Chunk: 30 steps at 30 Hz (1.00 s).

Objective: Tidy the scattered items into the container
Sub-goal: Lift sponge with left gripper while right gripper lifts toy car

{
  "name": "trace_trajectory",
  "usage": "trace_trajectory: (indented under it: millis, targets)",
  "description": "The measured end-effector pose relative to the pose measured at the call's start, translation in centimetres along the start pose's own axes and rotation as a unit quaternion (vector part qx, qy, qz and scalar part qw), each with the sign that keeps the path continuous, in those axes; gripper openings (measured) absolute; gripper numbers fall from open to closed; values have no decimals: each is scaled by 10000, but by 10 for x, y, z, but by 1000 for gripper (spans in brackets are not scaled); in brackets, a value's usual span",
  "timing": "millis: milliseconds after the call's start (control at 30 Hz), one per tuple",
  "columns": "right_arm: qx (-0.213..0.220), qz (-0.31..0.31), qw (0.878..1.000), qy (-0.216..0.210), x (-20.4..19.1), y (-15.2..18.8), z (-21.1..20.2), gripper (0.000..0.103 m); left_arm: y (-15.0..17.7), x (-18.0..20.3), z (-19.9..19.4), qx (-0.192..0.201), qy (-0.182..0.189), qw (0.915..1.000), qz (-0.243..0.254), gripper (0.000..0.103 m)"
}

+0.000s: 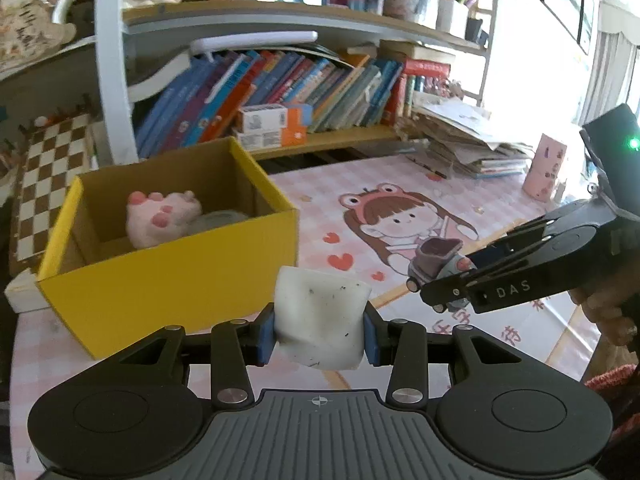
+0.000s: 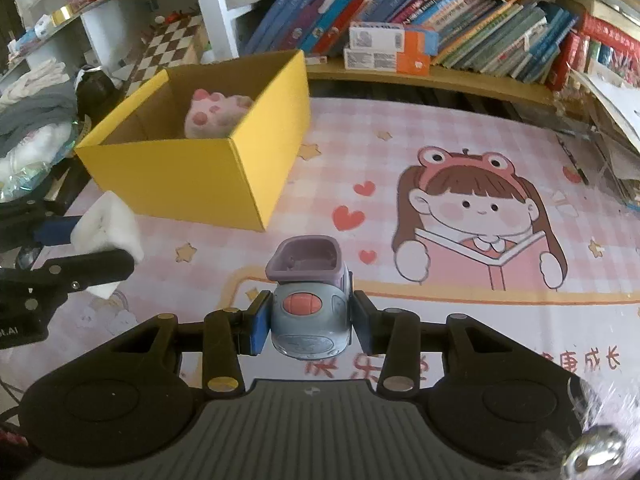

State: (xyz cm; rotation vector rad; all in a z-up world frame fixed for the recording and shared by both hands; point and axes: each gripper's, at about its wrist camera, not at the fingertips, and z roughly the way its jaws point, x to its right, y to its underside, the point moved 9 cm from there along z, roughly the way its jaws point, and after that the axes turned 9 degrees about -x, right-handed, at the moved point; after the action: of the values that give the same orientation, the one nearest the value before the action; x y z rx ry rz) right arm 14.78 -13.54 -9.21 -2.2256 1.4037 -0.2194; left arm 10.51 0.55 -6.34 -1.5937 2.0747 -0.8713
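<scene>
Pinching a white foam block [image 1: 320,320] between its blue pads, the left gripper [image 1: 319,330] held the piece above the worktop [image 1: 460,184], just in front of the near wall of the yellow cardboard box [image 1: 172,280]. The block carried a few dark specks and bulged slightly where the jaws pressed into its sides. The right gripper [image 2: 308,322] had its jaws closed on a small grey-blue toy car [image 2: 310,304] with a lilac open seat and a coral oval button on its body; the car was clear of the pink checked mat [image 2: 440,128] printed with a cartoon girl reading a book. Inside the box lay a pink plush paw [image 1: 160,216], its toe pads facing up, leaning against the back left corner, with a rounded clear thing beside it that was too blurred to identify. The box stood at the mat's far left edge, below a shelf of slanting books [image 2: 460,16].
</scene>
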Motion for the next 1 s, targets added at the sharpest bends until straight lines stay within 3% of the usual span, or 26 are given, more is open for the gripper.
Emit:
trace_trajectory:
  millis: [500, 767, 1000]
  targets:
    - [193, -93, 9997, 72, -44, -23, -5, 40, 1, -47, -22, 279, -38, 9995, -151, 40]
    - [571, -472, 9972, 85, -64, -75, -6, 40, -28, -71, -30, 657, -194, 9976, -44, 40]
    - [882, -827, 9926, 106, -83, -121, -4, 40, -63, -107, -15, 793, -545, 9954, 37, 40]
